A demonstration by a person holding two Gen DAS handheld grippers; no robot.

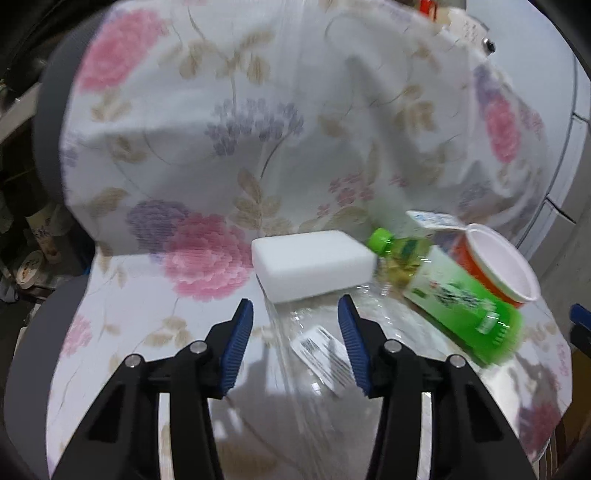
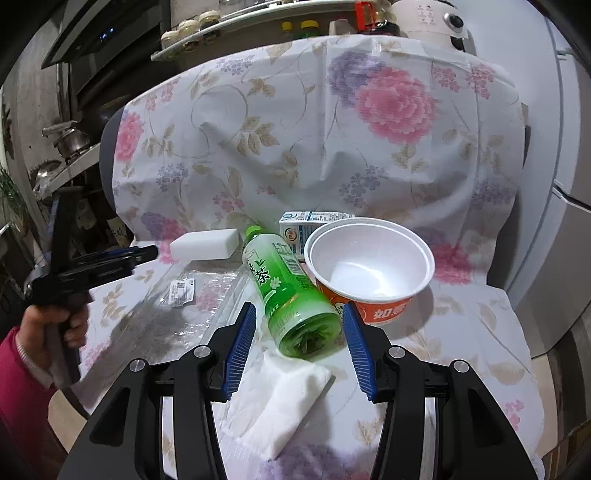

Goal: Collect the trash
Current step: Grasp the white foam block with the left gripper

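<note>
A green tea bottle lies on its side on the flowered cloth; it also shows in the left wrist view. My right gripper is open, its jaws either side of the bottle's base. An orange paper bowl and a small milk carton sit behind it. A clear plastic wrapper with a label lies under my open left gripper. A white foam block lies just beyond it. A crumpled white tissue lies under the right gripper.
The cloth drapes over a chair seat and back. Kitchen shelves with pots and jars stand at the left. A fridge stands at the right. The left gripper shows in the right wrist view.
</note>
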